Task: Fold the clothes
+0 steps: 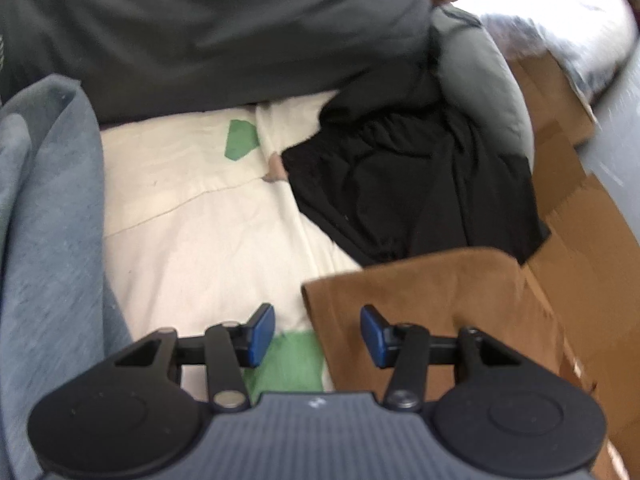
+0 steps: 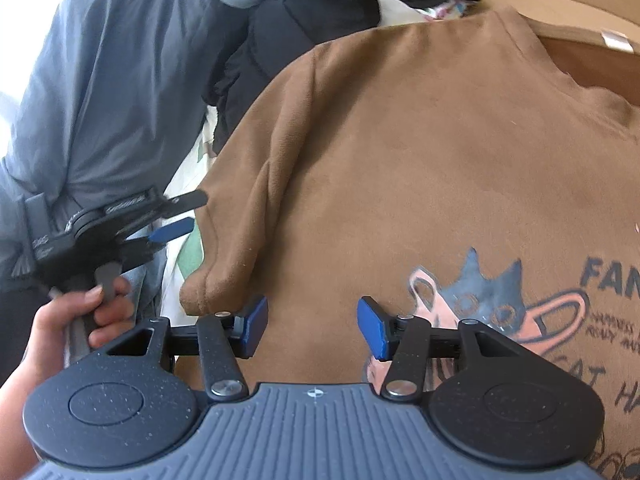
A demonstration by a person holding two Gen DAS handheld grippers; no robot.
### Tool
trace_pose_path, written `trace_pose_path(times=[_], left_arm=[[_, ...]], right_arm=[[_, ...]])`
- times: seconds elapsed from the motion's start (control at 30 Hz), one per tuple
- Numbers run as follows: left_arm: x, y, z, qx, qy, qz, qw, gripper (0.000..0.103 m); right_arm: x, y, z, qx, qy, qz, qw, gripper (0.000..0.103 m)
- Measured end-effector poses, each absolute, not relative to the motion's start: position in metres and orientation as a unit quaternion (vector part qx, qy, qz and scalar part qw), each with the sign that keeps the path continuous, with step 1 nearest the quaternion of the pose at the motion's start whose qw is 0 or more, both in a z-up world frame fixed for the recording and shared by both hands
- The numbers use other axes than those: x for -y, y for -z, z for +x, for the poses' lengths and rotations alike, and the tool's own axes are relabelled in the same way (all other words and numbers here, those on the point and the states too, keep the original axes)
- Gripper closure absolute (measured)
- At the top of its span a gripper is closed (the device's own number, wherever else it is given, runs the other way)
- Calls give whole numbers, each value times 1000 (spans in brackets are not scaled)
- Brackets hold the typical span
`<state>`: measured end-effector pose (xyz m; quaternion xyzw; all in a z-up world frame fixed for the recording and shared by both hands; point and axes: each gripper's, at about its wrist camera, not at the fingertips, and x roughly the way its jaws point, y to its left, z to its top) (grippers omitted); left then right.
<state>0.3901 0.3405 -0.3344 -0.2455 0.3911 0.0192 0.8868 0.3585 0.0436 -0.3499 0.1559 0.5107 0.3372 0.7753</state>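
Observation:
A brown T-shirt (image 2: 400, 152) with a cat print lies flat, front up, its left sleeve (image 2: 224, 248) spread toward the white sheet. My right gripper (image 2: 312, 328) hovers open over the shirt's chest beside that sleeve, with no fabric pinched between the blue pads. In the left wrist view the sleeve (image 1: 432, 300) lies at lower right. My left gripper (image 1: 318, 334) is open over the sleeve's edge and the sheet, holding nothing. The right wrist view also shows the left gripper (image 2: 184, 216), held by a hand (image 2: 60, 320), just left of the sleeve.
A white sheet (image 1: 180, 220) with green patches covers the surface. A black garment pile (image 1: 400, 184) and a grey cushion (image 1: 480, 80) lie beyond the shirt. Flat cardboard (image 1: 580, 260) is on the right, a blue-grey garment (image 1: 48, 220) on the left, dark grey cloth (image 1: 200, 20) behind.

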Motion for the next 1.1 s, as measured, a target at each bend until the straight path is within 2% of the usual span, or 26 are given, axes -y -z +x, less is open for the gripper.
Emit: trace_pose_path(times=[0.1, 0.17, 0.27, 0.3, 0.33, 0.5, 0.7, 1.1], left_arm=[[-347, 340, 394, -376, -14, -271, 886, 53], [-347, 341, 395, -370, -4, -272, 888, 60], [-350, 344, 395, -367, 8, -285, 886, 73], [-352, 344, 395, -365, 16, -292, 884, 86], [-352, 345, 395, -367, 20, -293, 883, 94], [-351, 342, 390, -364, 32, -292, 884, 96], [-337, 314, 382, -350, 75, -278, 891, 97], [-270, 261, 372, -346, 167, -223, 896, 97]], right_arm=[[-52, 346, 358, -510, -339, 152, 776, 48], [-57, 344, 358, -511, -340, 149, 775, 48], [-60, 341, 354, -512, -343, 142, 775, 48], [-61, 340, 352, -511, -344, 139, 775, 48], [-61, 339, 351, -512, -344, 137, 775, 48], [-63, 333, 348, -512, -339, 127, 779, 48], [-63, 314, 343, -492, -340, 112, 794, 48], [-54, 289, 346, -455, -338, 123, 814, 48]])
